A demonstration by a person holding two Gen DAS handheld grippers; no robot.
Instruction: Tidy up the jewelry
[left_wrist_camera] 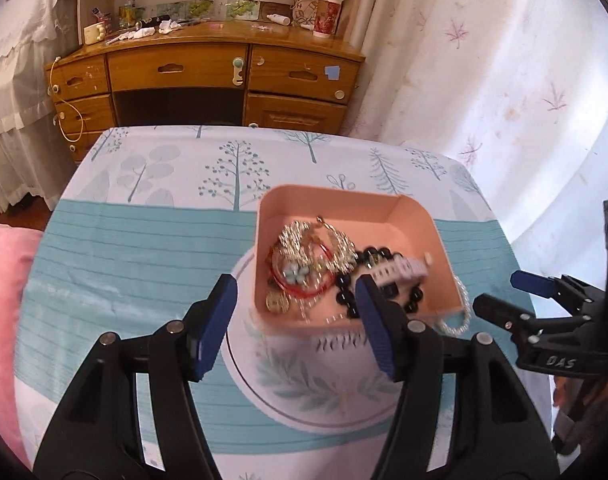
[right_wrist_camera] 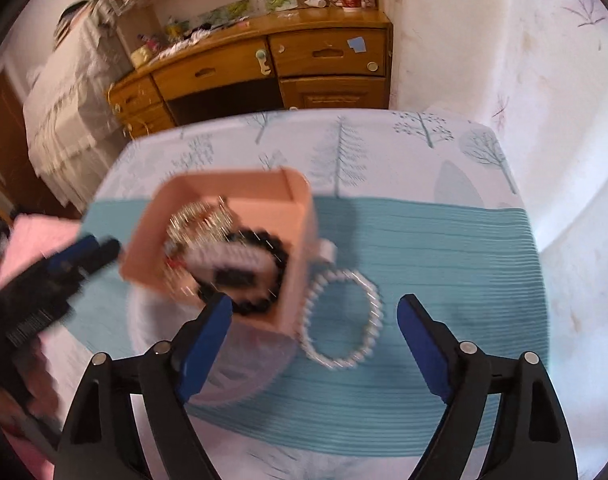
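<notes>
Both tongs stand spread and empty: the left gripper [left_wrist_camera: 297, 322] before the pink box [left_wrist_camera: 420, 220] of jewelry, which rests on a white lid [left_wrist_camera: 304, 392]. Only the right gripper [right_wrist_camera: 314, 348] view shows the whole pearl bracelet [right_wrist_camera: 368, 344] lying on the tablecloth [right_wrist_camera: 444, 240] beside the box.

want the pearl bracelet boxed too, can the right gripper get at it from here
Probably yes: the right gripper is open above the pearl bracelet, lying uncovered on the tablecloth beside the pink box.
</notes>
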